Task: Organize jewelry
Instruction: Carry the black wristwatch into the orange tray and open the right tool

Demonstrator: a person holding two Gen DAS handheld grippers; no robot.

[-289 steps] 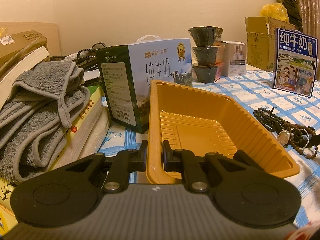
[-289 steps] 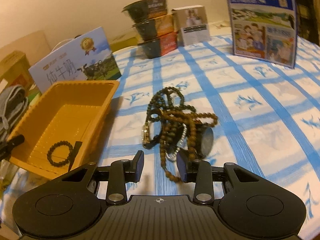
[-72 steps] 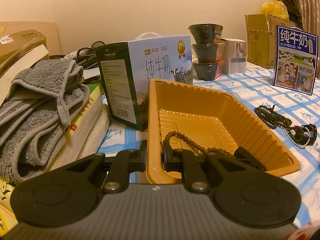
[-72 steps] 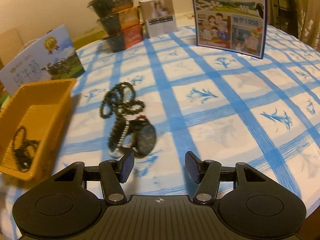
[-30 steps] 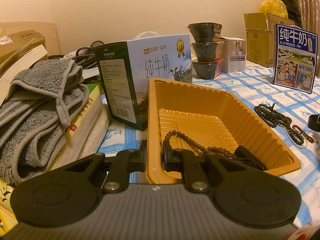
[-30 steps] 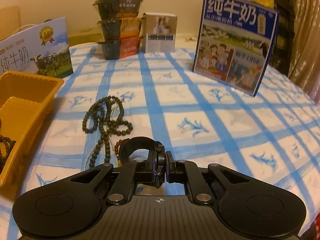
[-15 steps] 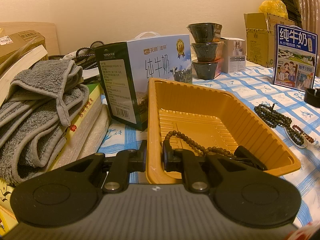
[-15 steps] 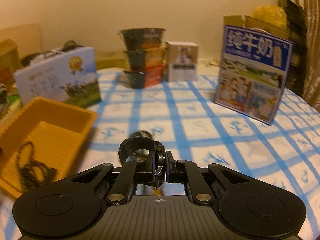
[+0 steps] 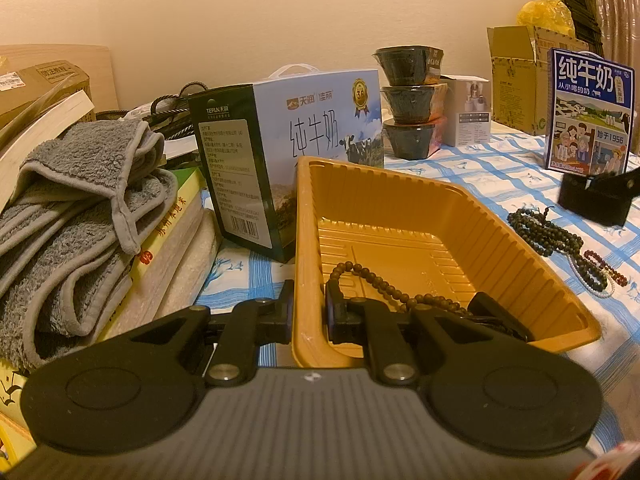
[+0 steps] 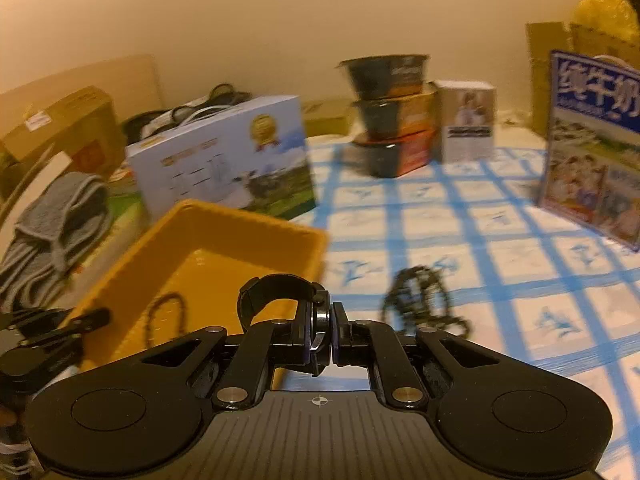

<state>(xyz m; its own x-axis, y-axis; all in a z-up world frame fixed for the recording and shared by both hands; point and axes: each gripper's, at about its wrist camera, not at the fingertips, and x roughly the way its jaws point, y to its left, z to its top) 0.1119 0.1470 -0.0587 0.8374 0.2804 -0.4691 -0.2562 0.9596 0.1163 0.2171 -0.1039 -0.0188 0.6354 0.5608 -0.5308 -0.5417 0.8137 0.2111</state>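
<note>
My left gripper [image 9: 307,312] is shut on the near left wall of the orange tray [image 9: 400,208]. A brown bead bracelet [image 9: 384,282] lies in the tray, and shows blurred in the right wrist view [image 10: 164,316]. My right gripper [image 10: 320,340] is shut on a black wristwatch [image 10: 276,292], held in the air near the tray's [image 10: 224,220] right side. The watch also shows at the right edge of the left wrist view [image 9: 596,196]. Dark bead strings [image 9: 548,232] [image 10: 420,296] lie on the blue checked cloth to the tray's right.
A milk carton box [image 9: 288,148] stands behind the tray. A grey towel [image 9: 72,208] on books lies to the left. Stacked dark bowls [image 9: 408,100], a small white box [image 9: 468,112] and a blue milk box [image 9: 588,112] stand at the back and right.
My right gripper has carried the watch up and left, from over the cloth to beside the tray. The left gripper and the tray have not moved.
</note>
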